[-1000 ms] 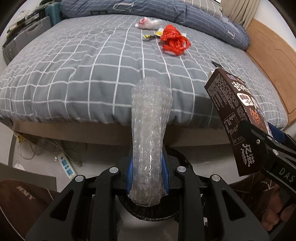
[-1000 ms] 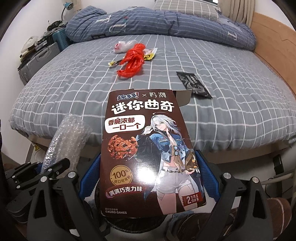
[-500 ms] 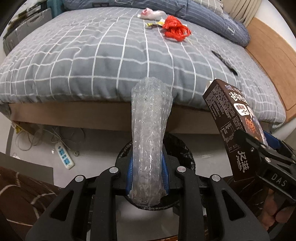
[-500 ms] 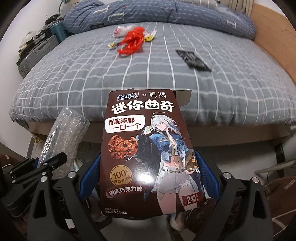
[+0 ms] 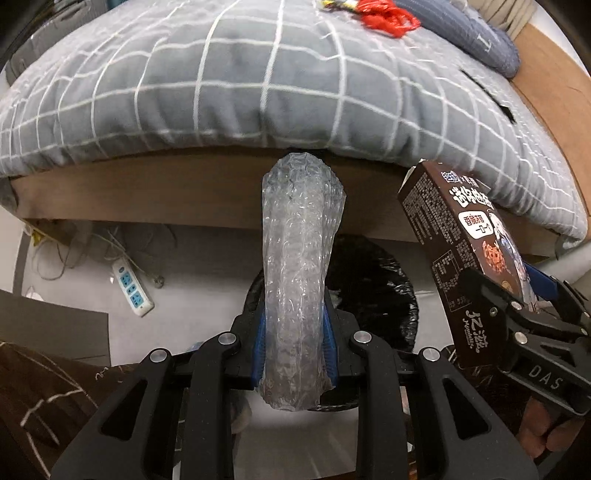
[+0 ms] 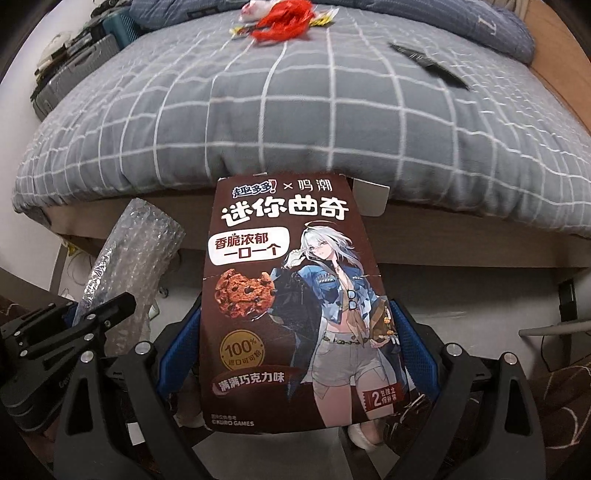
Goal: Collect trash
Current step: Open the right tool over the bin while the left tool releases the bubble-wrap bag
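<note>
Bin (image 5: 373,295) on the floor at the bed's foot, black-lined, mostly hidden behind the bubble wrap roll (image 5: 297,280); inside not readable. Left gripper (image 5: 295,332) clenched on that roll, roll standing up directly over the bin's near rim. Right gripper (image 6: 295,354) clamped on the cookie box (image 6: 295,302), fingertips hidden behind the box; in the left wrist view, box (image 5: 469,258) held just right of the bin, tilted. Beyond the bin, bed (image 6: 295,110) under a grey checked cover; far across it, red plastic bag (image 6: 282,18) and small wrappers (image 6: 325,16), cut off by the frame top and blurred. Dark flat packet (image 6: 428,64) right of the bag. Power strip (image 5: 132,291) on the floor left of the bin, among tangled cables.
</note>
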The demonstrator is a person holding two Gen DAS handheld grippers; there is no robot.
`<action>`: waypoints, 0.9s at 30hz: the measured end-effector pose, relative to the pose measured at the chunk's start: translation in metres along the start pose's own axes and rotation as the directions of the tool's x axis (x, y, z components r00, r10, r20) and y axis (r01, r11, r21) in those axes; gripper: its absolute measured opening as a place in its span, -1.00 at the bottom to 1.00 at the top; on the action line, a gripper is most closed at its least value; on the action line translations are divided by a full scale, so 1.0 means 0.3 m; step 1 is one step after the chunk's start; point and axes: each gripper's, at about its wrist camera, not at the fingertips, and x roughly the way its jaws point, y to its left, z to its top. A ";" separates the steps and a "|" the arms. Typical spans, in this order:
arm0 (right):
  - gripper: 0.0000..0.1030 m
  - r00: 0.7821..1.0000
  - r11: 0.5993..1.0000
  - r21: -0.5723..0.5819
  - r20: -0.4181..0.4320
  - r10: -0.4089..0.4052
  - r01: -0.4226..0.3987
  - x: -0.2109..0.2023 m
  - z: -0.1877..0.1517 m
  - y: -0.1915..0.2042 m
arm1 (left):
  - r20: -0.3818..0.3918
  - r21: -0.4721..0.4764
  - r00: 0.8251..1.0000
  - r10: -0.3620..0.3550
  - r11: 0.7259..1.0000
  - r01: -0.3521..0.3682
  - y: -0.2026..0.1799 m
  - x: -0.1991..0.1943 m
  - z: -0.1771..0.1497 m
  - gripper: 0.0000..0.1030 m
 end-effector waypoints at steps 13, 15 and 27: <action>0.78 0.998 0.999 -0.038 -0.062 -0.004 0.002 0.071 -0.013 0.065 | -0.019 -0.015 1.000 0.016 1.000 -0.017 0.042 0.045 0.004 -0.53; 0.84 0.998 0.999 -0.038 -0.063 -0.012 0.009 0.072 -0.016 0.058 | -0.021 -0.010 1.000 0.018 1.000 -0.018 0.037 0.047 0.004 -0.53; 0.85 0.998 0.998 -0.036 -0.035 -0.052 0.051 0.048 -0.053 -0.063 | -0.023 0.031 1.000 0.000 1.000 0.001 -0.062 0.053 0.014 -0.53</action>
